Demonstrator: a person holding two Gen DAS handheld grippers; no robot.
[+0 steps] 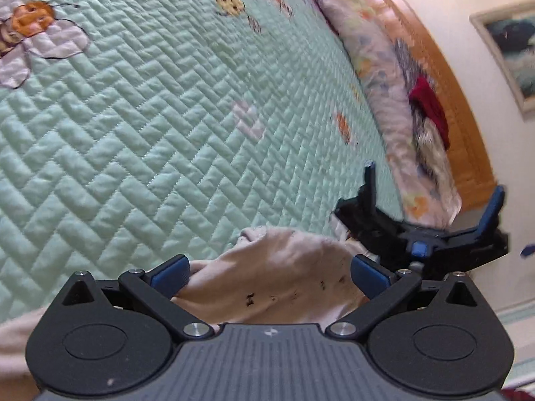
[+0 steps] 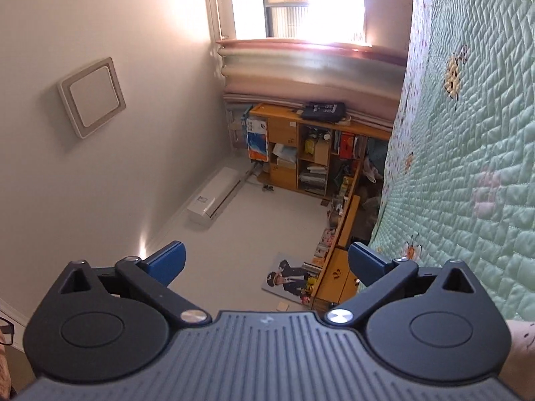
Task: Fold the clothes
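Note:
A pale beige garment (image 1: pixel 267 300) with small dark marks lies crumpled on the mint-green quilted bedspread (image 1: pixel 167 133). My left gripper (image 1: pixel 269 272) hovers right over it, open, its blue pads on either side of the cloth without pinching it. My right gripper (image 1: pixel 434 183) shows just beyond the garment's far edge, open and tilted. In the right wrist view the right gripper (image 2: pixel 265 260) is open with nothing between its fingers and is rolled sideways towards the room. The bedspread (image 2: pixel 468 167) fills that view's right side, with a corner of the garment (image 2: pixel 521 341) at the lower right.
A floral pillow (image 1: pixel 378 67) and a dark red cloth (image 1: pixel 431 107) lie along the wooden headboard (image 1: pixel 444 77), with a framed picture (image 1: pixel 511 50) on the wall. Past the bed edge stand a cluttered wooden shelf (image 2: pixel 301 153), a bright window (image 2: pixel 317 0) and an air conditioner (image 2: pixel 214 204).

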